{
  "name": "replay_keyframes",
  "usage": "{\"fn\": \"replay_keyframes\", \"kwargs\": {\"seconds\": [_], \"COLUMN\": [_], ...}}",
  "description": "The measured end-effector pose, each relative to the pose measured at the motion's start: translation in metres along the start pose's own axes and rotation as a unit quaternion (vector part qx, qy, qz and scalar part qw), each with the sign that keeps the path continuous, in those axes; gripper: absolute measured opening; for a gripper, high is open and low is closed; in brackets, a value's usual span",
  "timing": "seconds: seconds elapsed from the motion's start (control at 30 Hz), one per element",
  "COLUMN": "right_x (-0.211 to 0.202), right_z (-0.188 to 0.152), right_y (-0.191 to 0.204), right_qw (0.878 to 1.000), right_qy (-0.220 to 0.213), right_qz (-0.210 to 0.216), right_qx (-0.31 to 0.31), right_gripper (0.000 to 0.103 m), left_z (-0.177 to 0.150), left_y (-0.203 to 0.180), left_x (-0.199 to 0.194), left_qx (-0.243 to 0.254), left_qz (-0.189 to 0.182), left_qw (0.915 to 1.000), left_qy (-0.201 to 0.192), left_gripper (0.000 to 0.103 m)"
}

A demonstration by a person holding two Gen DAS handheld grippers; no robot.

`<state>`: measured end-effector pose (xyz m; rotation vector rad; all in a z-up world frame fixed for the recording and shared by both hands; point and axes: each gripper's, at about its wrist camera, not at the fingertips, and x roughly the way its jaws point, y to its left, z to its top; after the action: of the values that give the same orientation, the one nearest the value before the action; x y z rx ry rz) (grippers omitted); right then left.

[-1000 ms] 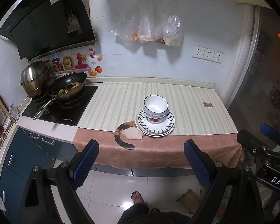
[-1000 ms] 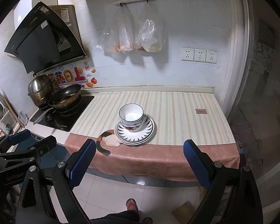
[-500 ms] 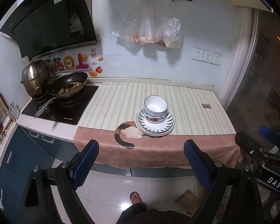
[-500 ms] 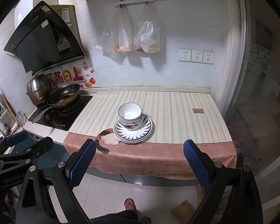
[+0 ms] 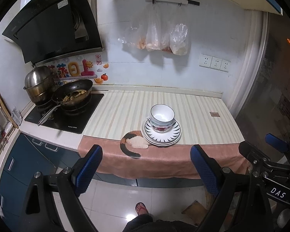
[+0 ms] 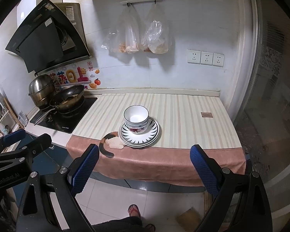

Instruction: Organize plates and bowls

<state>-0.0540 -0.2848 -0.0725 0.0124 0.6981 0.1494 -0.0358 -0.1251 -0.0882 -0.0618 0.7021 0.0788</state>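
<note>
Two bowls (image 5: 161, 118) atop two plates (image 5: 161, 135)

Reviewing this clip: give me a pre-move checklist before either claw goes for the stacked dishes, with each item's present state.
1. Left claw empty, jaws wide apart: ok.
2. Right claw empty, jaws wide apart: ok.
3. Bowls sit upright, nested on the plates: ok.
4. Number of bowls and plates in the stack: cannot tell exactly; at least two rims of each show.
5. Stack's margin from the counter edge: not ok; the plates lie near the front, by the pink cloth.
6. Free striped countertop right of and behind the stack for setting dishes down: ok.
</note>
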Motion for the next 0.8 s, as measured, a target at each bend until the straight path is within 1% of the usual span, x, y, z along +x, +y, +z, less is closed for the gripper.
{"fn": "replay_keyframes", "kwargs": {"seconds": [0.3,0.53,0.8], "right_x": [0.001,0.003,-0.001], "right_z": [0.001,0.006,0.003], "right_y": [0.001,0.002,0.003], "right_qw": [1.0,1.0,1.0], "right_qy": [-0.001,-0.006,-0.01], "right_qz": [0.0,-0.002,-0.007], "right_qx": [0.003,0.005,0.009], "right_gripper": [0.097,0.097,0.097], "left_z": [0.0,0.006,0.011], "left_y": [0.0,0.002,0.002], "left_x": [0.0,0.001,0.003], "left_qx": [0.0,0.002,0.004], "left_qz": [0.0,-0.003,-0.006], "left_qw": [1.0,1.0,1.0], "left_qy": [-0.001,-0.003,-0.003], "left_gripper": [0.093,0.093,0.093]}}
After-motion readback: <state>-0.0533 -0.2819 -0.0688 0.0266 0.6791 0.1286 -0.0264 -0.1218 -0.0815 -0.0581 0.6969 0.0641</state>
